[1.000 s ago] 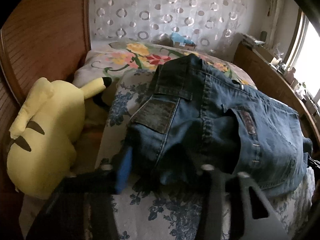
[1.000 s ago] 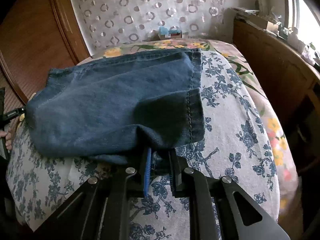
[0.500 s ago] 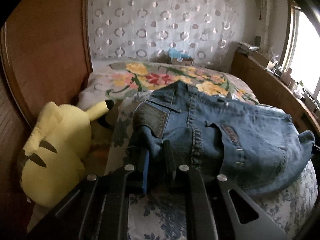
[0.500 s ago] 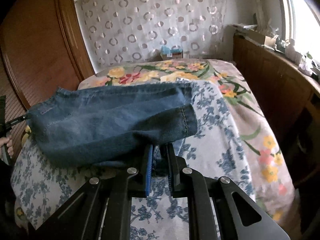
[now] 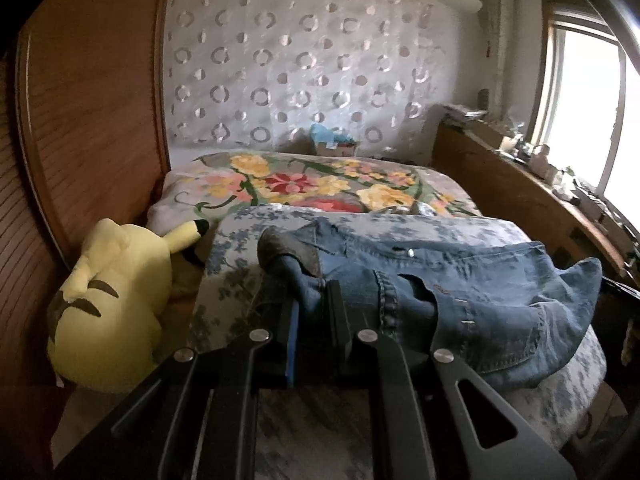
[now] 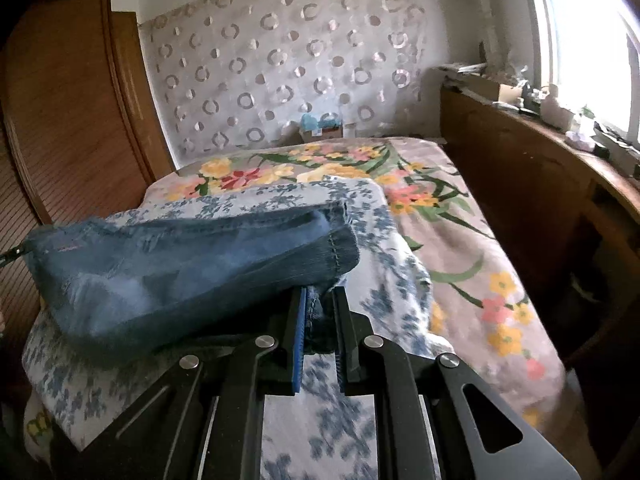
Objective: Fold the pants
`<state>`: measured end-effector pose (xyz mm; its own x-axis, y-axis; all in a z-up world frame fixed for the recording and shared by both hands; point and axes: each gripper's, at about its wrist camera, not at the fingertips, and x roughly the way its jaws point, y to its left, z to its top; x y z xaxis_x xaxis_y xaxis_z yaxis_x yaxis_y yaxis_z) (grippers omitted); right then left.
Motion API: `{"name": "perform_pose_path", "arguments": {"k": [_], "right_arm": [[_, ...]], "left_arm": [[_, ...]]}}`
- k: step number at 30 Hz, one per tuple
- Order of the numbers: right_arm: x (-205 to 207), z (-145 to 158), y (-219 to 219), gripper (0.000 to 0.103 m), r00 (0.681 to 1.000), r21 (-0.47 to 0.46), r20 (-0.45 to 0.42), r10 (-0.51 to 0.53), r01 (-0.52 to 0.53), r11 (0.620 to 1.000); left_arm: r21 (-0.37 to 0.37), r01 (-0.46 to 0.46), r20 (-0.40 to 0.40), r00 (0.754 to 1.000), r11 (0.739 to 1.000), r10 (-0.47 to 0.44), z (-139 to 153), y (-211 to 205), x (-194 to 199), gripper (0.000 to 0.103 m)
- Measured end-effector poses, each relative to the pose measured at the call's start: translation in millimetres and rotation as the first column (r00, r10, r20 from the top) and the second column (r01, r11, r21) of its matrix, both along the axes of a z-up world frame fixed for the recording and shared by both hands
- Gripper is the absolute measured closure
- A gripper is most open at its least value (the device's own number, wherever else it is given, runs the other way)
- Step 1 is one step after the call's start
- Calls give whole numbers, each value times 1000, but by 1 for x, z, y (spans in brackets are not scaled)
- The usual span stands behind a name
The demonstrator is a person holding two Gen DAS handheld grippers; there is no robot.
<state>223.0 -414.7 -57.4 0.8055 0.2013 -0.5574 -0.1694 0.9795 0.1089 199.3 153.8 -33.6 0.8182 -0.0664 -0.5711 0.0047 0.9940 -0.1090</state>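
Observation:
Blue denim pants [image 5: 480, 292] hang lifted over the blue-flowered bedspread [image 5: 248, 236]. My left gripper [image 5: 314, 304] is shut on a bunched fold of denim at the waist end, near the dark leather patch [image 5: 292, 252]. In the right wrist view the pants [image 6: 180, 268] stretch away to the left, and my right gripper [image 6: 318, 304] is shut on the hemmed leg end [image 6: 340, 252]. The cloth sags between the two grips, raised off the bed.
A yellow plush toy [image 5: 116, 300] lies at the bed's left edge against the wooden wardrobe [image 5: 88, 120]. A bright flower-print blanket [image 6: 440, 216] covers the far and right part of the bed. A wooden shelf with clutter [image 6: 540, 148] runs along the window side.
Both grippers have pulled back and risen with the denim, which has lifted off the bedspread. The left jaws closed on the waist end early in the second.

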Motion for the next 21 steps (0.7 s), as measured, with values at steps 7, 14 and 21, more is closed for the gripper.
{"name": "perform_pose_path", "arguments": {"k": [7,14,21], "right_arm": [[-56,3,-21,91,999,9,23,-36,36,999],[-91,-18,-35,91,999,46,-38,-28,29,999],[-101,-36,-31,87,996,83,-84,-34,41,996]], "left_arm": [[-34,51,8,999,998,-50,0,-21,-59,90],[-8,99,-103,990,995,-99,-37,-44,-87,89],[5,93,-140,986,996,-91,-52,-41,-94,50]]}}
